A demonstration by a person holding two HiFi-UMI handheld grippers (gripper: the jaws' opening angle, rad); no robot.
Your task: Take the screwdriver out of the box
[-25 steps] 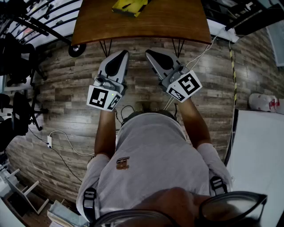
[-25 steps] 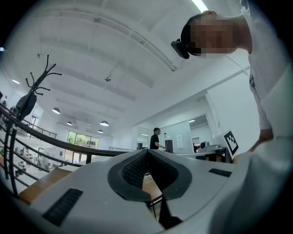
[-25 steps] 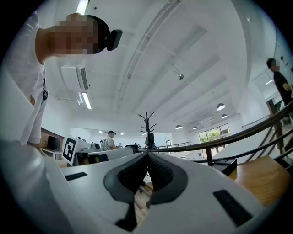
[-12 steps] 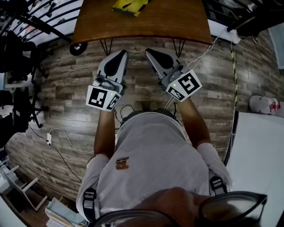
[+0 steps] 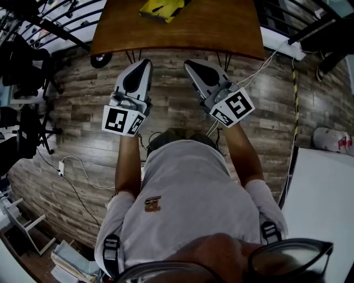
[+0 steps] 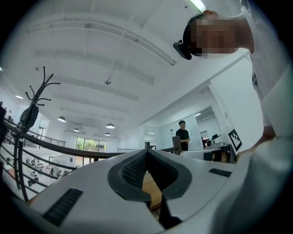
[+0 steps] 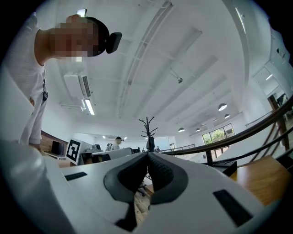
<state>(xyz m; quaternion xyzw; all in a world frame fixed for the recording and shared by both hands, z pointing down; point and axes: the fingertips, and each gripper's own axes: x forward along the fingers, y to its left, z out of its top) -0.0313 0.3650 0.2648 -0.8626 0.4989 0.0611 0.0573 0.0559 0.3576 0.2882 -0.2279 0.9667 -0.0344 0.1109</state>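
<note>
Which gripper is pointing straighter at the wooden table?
The left gripper: in the head view it runs almost straight toward the table, while the right gripper slants inward, tip leaning toward the left one.

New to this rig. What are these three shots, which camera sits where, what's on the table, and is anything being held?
No robot here: a person holds a two-finger gripper in each hand. The head view looks steeply down from a camera on the person's head, showing the left gripper and right gripper held over the wooden floor, short of the table. The marker cubes are part of the grippers. The other two views come from cameras riding on each gripper, looking along its fingers. Both pairs are closed together, holding nothing. On the table only a yellow object shows, cut off by the picture's edge; no screwdriver is visible.
</note>
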